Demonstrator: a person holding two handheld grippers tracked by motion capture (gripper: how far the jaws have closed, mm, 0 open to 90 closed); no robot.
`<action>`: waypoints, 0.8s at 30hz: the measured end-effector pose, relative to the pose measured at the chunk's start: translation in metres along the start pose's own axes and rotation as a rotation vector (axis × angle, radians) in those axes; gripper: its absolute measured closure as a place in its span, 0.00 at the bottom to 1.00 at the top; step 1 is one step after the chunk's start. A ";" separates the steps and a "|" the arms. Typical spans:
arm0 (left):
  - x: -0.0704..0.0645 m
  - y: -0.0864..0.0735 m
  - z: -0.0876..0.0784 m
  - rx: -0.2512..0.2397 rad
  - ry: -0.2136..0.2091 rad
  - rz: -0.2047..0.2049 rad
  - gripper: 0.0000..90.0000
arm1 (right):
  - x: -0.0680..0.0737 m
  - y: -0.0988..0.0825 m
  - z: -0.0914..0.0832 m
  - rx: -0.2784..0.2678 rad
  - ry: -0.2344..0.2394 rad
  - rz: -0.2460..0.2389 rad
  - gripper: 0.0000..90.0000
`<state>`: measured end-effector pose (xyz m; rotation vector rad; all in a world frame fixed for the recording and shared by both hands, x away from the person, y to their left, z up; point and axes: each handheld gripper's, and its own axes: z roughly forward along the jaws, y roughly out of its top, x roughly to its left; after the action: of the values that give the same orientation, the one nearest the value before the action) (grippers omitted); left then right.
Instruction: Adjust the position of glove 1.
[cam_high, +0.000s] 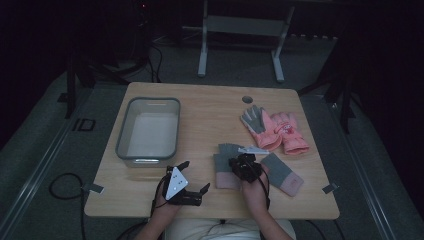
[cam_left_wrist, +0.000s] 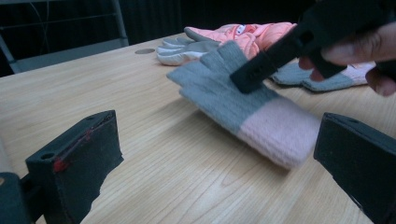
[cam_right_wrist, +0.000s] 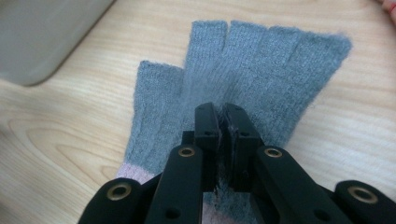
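Note:
A grey fingerless glove (cam_high: 224, 154) with a pink cuff lies flat on the wooden table (cam_high: 200, 105), near the front. My right gripper (cam_high: 245, 166) comes down on its middle. In the right gripper view, this gripper (cam_right_wrist: 222, 112) has its jaws pressed together with grey fibres of the glove (cam_right_wrist: 261, 60) caught between them. My left gripper (cam_high: 195, 176) rests at the front edge, left of the glove, jaws wide apart. In the left gripper view, the left gripper (cam_left_wrist: 215, 168) has nothing between its jaws, and the glove (cam_left_wrist: 219, 88) lies ahead of them.
A second grey and pink glove (cam_high: 282, 172) lies to the right of the first. A pair of pink winter gloves (cam_high: 275, 130) sits behind them. A grey plastic bin (cam_high: 122, 130) stands at the left. A cable hole (cam_high: 247, 99) is near the back edge.

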<state>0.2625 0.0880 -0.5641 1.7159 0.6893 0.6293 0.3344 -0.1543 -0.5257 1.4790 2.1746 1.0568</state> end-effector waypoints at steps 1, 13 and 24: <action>0.000 0.000 0.000 0.001 -0.002 0.000 0.00 | -0.001 -0.002 0.002 0.009 0.003 0.004 0.94; 0.000 0.000 0.000 0.002 -0.004 -0.001 0.00 | -0.004 -0.013 0.021 0.026 -0.010 0.025 0.89; 0.000 0.000 0.000 0.005 -0.005 0.002 0.00 | -0.025 0.009 -0.005 -0.064 0.013 -0.060 0.72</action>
<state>0.2629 0.0876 -0.5639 1.7224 0.6858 0.6247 0.3478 -0.1771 -0.5199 1.3737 2.1595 1.1078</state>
